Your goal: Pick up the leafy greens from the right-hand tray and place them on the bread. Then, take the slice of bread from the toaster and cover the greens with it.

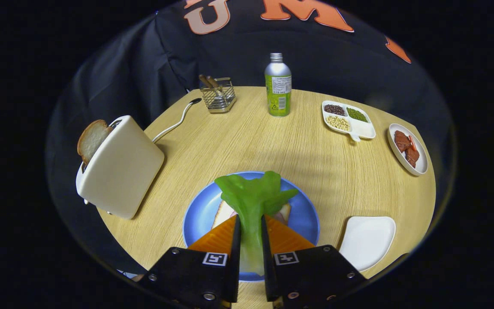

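Both fingers of my gripper [250,223] pinch the glossy, ruffled leafy greens [253,196] by their pale stalk, over the blue plate [200,214]. Beneath them, seemingly, lies bread [222,213]. Left of that plate, another slice [91,139] pokes from the toaster [120,167].

Green leafy greens [251,197]; blue plate [200,214]; cream toaster [122,167]; wood-grain table [272,141].

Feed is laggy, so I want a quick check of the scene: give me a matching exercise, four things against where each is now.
Things:
1. greens
2. bread slice
3. bottle
4. white tray

Places:
A. sticking out of the toaster
B. bare, right of the blue plate
C. between the gripper fingers, over the plate
D. standing at the table's far side

Pairs: 1-C, 2-A, 3-D, 4-B
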Demonstrator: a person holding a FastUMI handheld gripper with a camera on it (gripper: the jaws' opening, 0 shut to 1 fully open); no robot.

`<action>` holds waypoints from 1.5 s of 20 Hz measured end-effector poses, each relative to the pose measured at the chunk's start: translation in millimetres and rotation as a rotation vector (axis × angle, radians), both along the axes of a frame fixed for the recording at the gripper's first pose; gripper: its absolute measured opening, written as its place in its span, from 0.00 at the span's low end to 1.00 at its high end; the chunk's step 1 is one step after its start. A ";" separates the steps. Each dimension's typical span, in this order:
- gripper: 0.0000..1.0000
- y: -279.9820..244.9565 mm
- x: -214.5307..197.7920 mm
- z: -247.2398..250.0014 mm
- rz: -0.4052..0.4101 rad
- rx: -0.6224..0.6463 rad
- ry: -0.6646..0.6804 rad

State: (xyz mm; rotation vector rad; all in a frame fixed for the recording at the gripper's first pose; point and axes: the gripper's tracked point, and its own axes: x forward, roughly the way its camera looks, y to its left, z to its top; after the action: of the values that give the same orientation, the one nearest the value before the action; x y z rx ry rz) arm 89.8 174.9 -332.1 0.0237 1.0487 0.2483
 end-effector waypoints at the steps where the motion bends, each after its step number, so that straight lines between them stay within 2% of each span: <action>1: 0.27 2.2 -1.8 0.4 0.002 0.008 0.006; 8: 0.39 6.6 0.8 10.8 -0.008 0.009 -0.009; 13: 0.45 29.4 9.3 54.6 0.016 0.021 -0.082; 18: 0.65 74.9 9.6 97.8 0.080 0.046 -0.118; 22: 0.83 110.9 7.8 121.6 0.082 0.066 -0.120; 26: 0.89 152.1 5.7 135.6 0.106 0.089 -0.096; 30: 0.89 188.9 7.4 153.8 0.100 0.146 -0.079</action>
State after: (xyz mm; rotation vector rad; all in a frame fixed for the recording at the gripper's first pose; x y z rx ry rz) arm 97.3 363.8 -178.3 0.0926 0.9524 0.4126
